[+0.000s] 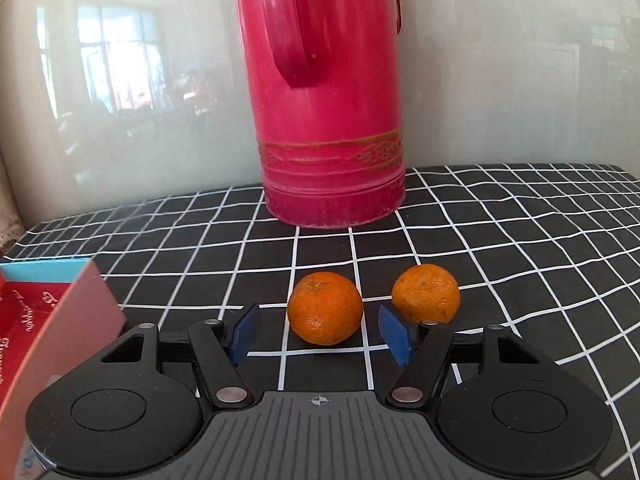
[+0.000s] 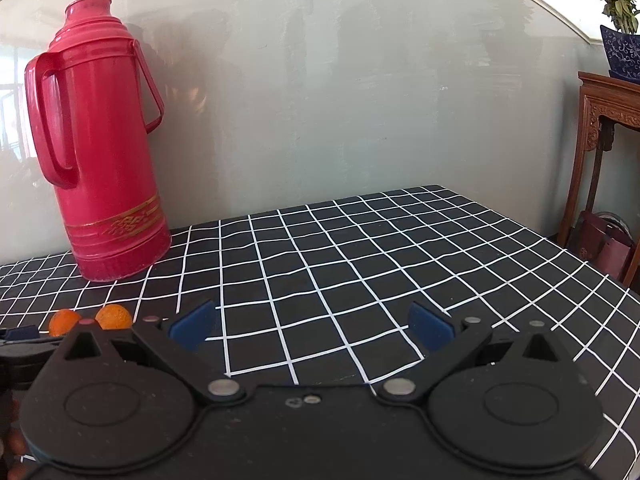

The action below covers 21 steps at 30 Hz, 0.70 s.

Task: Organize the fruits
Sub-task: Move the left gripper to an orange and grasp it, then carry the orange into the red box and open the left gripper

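Left tool (image 1: 318, 334) spread apart, flanking the nearer mandarin (image 1: 325, 308) without touching; right tool (image 2: 312, 326) likewise apart, empty. Fruit light, round, soft-skinned: probably best gripped gently across its widest part.

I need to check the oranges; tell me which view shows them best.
The left wrist view: both oranges sit close, whole, ahead of the open left gripper. The right wrist view shows only their tops at its left edge.

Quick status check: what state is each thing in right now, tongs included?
Left tongs: open, empty, lined up on the near orange.
Right tongs: open, empty.
Near orange: on the cloth, ungripped.
Far orange: on the cloth, free.
Thermos: upright.
Red box: flap open.
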Tool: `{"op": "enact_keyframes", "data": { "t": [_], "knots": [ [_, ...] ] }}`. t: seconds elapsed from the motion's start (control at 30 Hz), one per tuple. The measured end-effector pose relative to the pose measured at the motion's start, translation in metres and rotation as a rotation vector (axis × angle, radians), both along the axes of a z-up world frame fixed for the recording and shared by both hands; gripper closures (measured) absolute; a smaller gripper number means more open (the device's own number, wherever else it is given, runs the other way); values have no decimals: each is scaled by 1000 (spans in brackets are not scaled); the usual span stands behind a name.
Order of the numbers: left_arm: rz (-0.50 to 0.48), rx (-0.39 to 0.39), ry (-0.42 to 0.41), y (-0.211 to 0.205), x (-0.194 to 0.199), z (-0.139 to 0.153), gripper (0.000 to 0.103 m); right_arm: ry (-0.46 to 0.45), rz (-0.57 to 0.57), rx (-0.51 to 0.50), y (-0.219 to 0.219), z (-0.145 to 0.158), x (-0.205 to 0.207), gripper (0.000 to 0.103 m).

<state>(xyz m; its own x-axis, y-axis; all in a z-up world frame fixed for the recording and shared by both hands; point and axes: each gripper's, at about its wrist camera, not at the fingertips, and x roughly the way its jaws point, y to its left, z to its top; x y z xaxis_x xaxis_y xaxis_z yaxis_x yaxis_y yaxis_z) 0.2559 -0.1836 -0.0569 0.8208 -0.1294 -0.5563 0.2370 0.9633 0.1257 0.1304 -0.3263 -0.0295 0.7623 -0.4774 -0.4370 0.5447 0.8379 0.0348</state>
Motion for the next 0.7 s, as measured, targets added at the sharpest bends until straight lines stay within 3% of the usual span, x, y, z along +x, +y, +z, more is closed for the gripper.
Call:
{"op": "enact_keyframes", "data": {
  "t": [0.07,0.13,0.7],
  "knots": [
    [-6,-10,19,-2,5,-2,53,3,2,7,-2,0,1,6],
    [-3,-24,29,-2,10,-3,60,5,5,12,-2,-1,2,6],
    [1,-26,-21,20,-24,13,61,12,76,5,13,1,6,6]
  ]
}}
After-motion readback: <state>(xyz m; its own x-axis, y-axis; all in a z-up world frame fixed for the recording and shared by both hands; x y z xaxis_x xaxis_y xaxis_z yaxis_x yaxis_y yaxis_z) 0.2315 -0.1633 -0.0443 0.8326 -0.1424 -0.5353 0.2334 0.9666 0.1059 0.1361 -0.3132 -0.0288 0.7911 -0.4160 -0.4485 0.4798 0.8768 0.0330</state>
